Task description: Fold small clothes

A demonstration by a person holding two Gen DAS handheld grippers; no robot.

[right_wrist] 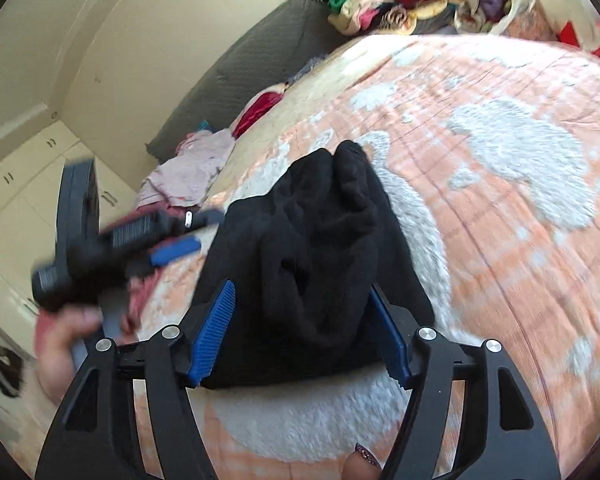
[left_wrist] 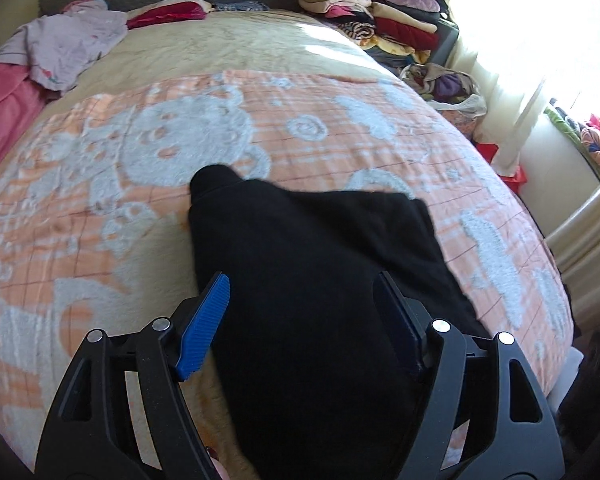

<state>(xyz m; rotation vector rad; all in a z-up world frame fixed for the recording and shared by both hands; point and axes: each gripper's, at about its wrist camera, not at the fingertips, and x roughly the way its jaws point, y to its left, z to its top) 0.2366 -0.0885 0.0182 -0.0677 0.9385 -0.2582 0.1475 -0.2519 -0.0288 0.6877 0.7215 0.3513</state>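
Right gripper point(right_wrist: 304, 328): jaws apart — black garment point(right_wrist: 320, 248) lies between them, not pinched
Left gripper point(left_wrist: 304, 320): open above it
Garment: crumpled on the orange blanket point(left_wrist: 340, 128)

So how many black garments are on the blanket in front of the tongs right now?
1. A single black garment lies bunched on the orange-and-white blanket, between the open fingers of both tongs. More dark pieces may be hidden in the folded stack at the bed's far corner.
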